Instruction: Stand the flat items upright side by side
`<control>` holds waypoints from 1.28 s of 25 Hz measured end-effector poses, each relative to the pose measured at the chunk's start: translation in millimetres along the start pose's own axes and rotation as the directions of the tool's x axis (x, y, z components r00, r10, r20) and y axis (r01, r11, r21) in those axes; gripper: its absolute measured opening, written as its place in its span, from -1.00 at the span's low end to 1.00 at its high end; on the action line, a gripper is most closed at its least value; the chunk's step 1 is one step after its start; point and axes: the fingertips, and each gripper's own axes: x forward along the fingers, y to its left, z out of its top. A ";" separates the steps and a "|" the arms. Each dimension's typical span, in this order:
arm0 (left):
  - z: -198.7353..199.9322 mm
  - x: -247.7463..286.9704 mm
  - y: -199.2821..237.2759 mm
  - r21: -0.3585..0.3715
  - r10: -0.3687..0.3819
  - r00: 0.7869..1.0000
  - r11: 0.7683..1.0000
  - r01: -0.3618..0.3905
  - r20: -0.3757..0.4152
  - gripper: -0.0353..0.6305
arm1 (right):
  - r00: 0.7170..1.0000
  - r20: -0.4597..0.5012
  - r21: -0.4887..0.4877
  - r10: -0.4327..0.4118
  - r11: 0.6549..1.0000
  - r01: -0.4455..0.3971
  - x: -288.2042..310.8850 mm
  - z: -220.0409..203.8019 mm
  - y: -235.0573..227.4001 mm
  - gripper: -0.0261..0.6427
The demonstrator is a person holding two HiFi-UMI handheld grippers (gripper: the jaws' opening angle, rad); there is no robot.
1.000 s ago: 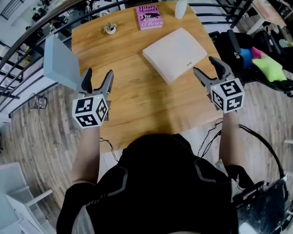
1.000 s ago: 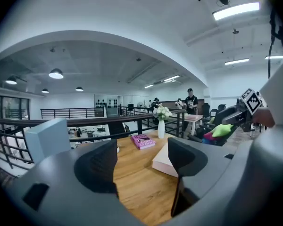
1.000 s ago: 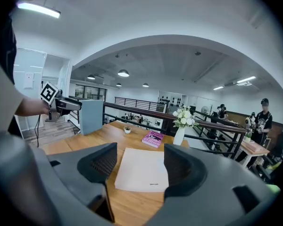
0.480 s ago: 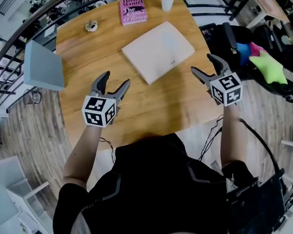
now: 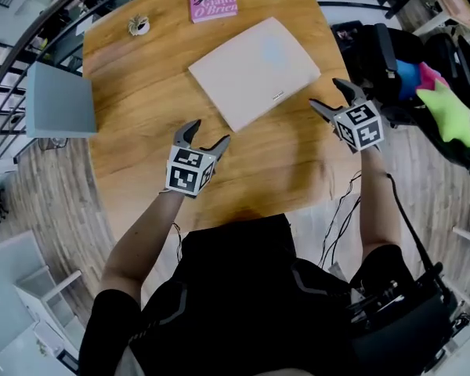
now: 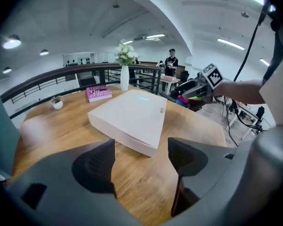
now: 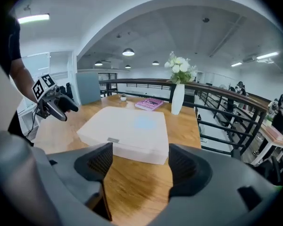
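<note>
With left gripper (image 5: 207, 131) gaping empty and right gripper (image 5: 327, 94) opening on nothing, close in on opposite edges of the white box (image 5: 254, 69) lying flat just ahead, then tip it up evenly.

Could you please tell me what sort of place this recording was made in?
Probably the upper level or mezzanine of an open-plan office or studio. A light-brown wooden table stands beside a curved black metal railing, under a white vaulted ceiling with strip lights.
</note>
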 end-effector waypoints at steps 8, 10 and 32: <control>-21.5 45.2 -0.7 0.038 0.054 0.994 0.998 -0.051 -0.092 0.16 | 0.988 -0.151 -0.110 0.037 0.992 -0.054 53.8 -32.1 -28.8 0.23; -25.3 54.8 -2.9 0.064 0.053 0.991 0.997 -0.046 -0.126 0.16 | 0.975 -0.216 -0.184 0.058 0.978 -0.099 60.5 -40.0 -30.8 0.23; -31.4 91.3 -11.7 -0.003 0.018 0.983 1.000 -0.019 -0.181 0.15 | 0.914 -0.336 -0.236 0.226 0.920 -0.314 118.8 -58.5 -32.2 0.14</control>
